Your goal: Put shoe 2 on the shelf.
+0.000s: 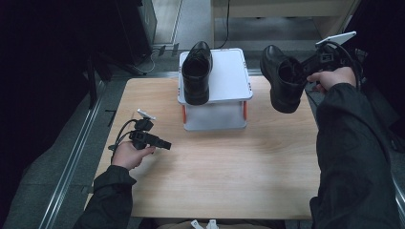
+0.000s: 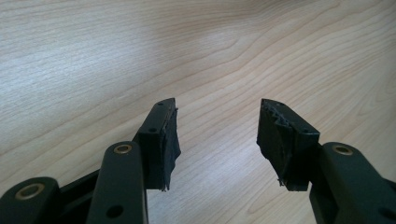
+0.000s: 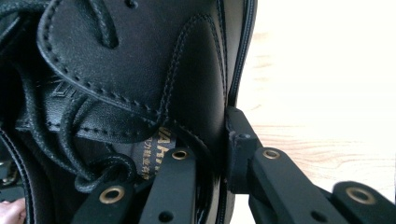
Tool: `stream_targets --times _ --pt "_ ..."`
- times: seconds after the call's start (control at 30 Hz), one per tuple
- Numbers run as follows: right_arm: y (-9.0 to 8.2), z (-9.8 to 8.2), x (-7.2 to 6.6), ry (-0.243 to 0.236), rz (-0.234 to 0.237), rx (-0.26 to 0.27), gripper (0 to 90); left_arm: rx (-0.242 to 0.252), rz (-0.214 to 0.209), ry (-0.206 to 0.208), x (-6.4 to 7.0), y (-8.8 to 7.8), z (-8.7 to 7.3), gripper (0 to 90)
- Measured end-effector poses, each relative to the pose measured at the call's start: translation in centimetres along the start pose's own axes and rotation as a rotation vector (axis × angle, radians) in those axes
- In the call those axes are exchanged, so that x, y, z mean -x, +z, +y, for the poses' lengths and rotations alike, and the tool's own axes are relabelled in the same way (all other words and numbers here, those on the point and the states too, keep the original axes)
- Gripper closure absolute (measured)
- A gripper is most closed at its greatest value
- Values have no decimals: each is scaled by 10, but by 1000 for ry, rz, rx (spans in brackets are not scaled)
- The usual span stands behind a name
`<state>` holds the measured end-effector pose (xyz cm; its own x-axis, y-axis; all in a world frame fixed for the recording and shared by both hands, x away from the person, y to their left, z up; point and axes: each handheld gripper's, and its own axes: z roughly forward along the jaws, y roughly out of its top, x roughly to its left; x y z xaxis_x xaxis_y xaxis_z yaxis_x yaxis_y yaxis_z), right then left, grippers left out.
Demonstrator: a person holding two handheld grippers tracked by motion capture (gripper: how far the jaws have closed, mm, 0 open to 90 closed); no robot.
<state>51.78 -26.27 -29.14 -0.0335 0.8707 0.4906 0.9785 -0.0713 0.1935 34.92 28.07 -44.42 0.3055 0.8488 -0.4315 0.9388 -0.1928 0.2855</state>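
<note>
Inside shoe [image 3: 140, 70], right tongs' [image 3: 212, 140] inner jaw.

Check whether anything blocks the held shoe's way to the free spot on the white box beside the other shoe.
Nothing visible does. The right hand-held gripper holds the shoe in the air to the right of the white box. The box's right half is bare, with the other shoe along its left edge.

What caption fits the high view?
Right gripper lifts one shoe while its mate sits on the box.
</note>
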Motion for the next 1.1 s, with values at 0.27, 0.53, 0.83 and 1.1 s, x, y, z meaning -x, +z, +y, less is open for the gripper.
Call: stream_targets --times 0.27,0.53,0.83,1.1 --pt "-3 17 -35 -12 -25 9 838 -7 0 8 0 0 0 475" --pt "14 26 -78 -59 -36 18 841 -17 -2 29 1 2 0 475" --pt "52 33 -128 -137 -46 -14 840 -28 -4 36 -1 3 2 475" --pt "72 32 -153 -167 -74 -30 813 -32 -4 41 -1 4 2 475"
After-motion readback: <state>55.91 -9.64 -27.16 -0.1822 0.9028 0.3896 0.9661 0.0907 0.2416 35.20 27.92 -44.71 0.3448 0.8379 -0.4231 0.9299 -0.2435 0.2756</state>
